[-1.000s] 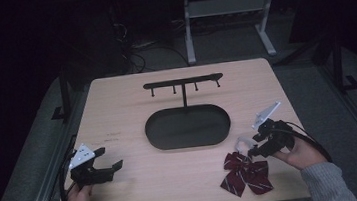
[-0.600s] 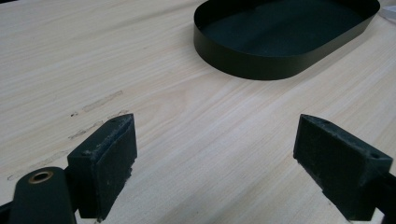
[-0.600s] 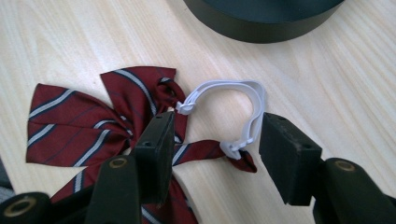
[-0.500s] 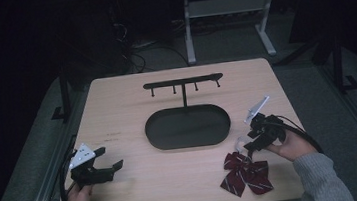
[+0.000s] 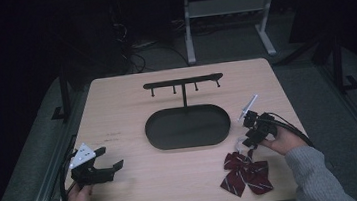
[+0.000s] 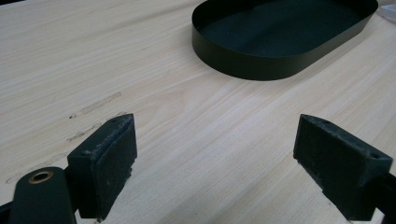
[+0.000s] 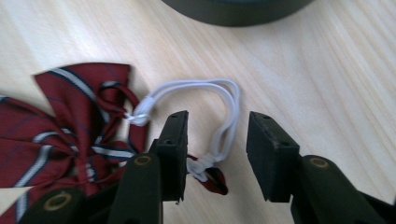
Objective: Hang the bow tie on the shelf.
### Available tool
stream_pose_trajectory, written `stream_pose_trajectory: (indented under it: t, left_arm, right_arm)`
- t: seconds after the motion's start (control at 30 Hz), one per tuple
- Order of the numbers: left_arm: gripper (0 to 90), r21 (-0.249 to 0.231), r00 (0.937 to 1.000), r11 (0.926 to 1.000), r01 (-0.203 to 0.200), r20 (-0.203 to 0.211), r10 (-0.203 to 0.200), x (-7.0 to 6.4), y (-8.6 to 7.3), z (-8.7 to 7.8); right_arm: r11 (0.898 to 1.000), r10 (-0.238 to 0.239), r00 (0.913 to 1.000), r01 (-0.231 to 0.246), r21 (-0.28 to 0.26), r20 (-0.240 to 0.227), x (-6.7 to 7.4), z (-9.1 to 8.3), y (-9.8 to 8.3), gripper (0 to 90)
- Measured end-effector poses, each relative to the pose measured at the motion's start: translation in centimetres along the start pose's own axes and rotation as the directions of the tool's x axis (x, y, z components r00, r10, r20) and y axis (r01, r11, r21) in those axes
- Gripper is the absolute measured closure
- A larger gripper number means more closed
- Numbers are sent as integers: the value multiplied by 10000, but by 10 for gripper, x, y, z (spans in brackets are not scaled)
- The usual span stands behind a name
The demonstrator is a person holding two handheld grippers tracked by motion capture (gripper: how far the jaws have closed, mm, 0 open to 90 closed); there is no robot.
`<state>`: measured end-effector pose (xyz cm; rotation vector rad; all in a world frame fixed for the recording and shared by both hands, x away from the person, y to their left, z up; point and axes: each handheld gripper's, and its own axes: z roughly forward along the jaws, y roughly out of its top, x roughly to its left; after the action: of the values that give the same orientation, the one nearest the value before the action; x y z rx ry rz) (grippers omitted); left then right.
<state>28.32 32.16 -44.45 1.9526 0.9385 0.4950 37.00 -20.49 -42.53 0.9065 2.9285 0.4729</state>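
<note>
A light wooden table [image 5: 132, 110] stands in a very dark room; beyond its edges little can be made out except a pale desk frame [image 5: 227, 10] at 12 o'clock, its top cut off.

At the table's centre sits a shallow black oval tray [image 5: 188, 127]. Just behind it, toward 12 o'clock, a thin black post carries a crossbar with small pegs, a hanger stand [image 5: 183, 83]; whether the post rises from the tray itself cannot be told.

At about 4 o'clock from the tray lies a dark red bow tie [image 5: 246, 173] with thin white and navy stripes. A white elastic loop [image 7: 219, 100] is knotted to its middle and arcs out over the wood toward the tray. In the right gripper view the bow's left side is cut off and its lower part is hidden behind the jaw.

The right gripper [image 7: 217, 156] sits low over the loop, jaws parted a little. One strand of the elastic runs through the gap between them; contact is hard to judge.

The left gripper [image 5: 103, 159], at 8 o'clock from the tray, is held by a hand [image 5: 79, 193] in a grey sleeve. Its jaws are spread wide over bare wood, holding nothing, well apart from the tray.
</note>
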Motion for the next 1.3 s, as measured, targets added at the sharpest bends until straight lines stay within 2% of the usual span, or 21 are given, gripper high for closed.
stream_pose_trajectory:
  t: [0.2, 0.83, 1.1, 1.3]
  left_arm:
    - [129, 14, 10000, 10000, -60, 13, 60, 0, 0, 0]
    - [129, 44, 9999, 9999, -120, 36, 120, 0, 0, 0]
    - [129, 27, 9999, 9999, -108, 48, 107, 0, 0, 0]
    - [129, 70, 9999, 9999, -129, 52, 129, -1, 1, 0]
  right_arm:
    - [9991, 152, 9998, -155, 382, 98, -4, 7, 1, 659]
    - [9952, -188, 9991, 151, 964, 375, -2, 17, 5, 845]
    - [9959, -279, 9991, 250, 866, 329, 0, 14, 5, 878]
    - [9981, -355, 9992, 344, 514, 207, 4, 5, 4, 878]
